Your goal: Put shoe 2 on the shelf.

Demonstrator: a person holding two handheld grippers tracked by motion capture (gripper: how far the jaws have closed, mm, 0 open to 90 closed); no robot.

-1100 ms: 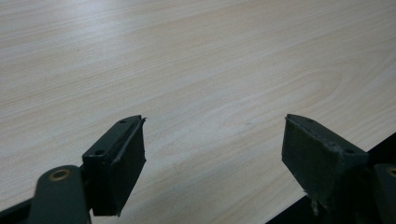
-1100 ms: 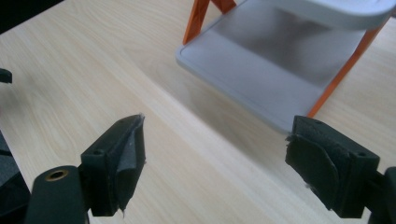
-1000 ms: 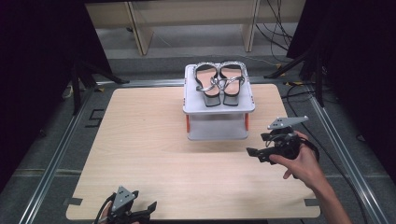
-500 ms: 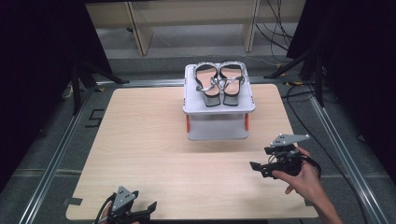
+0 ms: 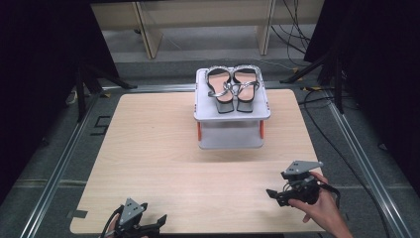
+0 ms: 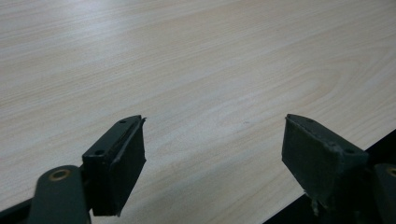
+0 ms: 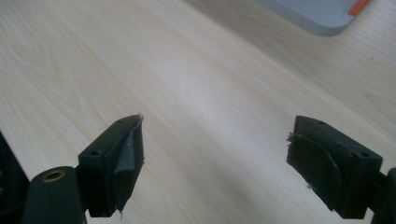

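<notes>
Black, wide-apart jaws on the left gripper [image 5: 157, 220] rest empty at the pale wooden table's [image 5: 148, 148] near edge. Mid-table, silver-strapped black sandals [image 5: 233, 89] sit paired on a grey plastic two-tier stand [image 5: 233, 116]. Right gripper [image 5: 273, 193], equally spread and empty, hovers well short; reaching them seems next.

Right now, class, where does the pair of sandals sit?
In the high view, the pair of sandals lies side by side on top of the grey two-tier stand, at the table's far edge, right of centre.

Black two-jaw right tool [image 5: 277, 194], grey three-cornered top plate, trailing black cable, brass rivet.
</notes>
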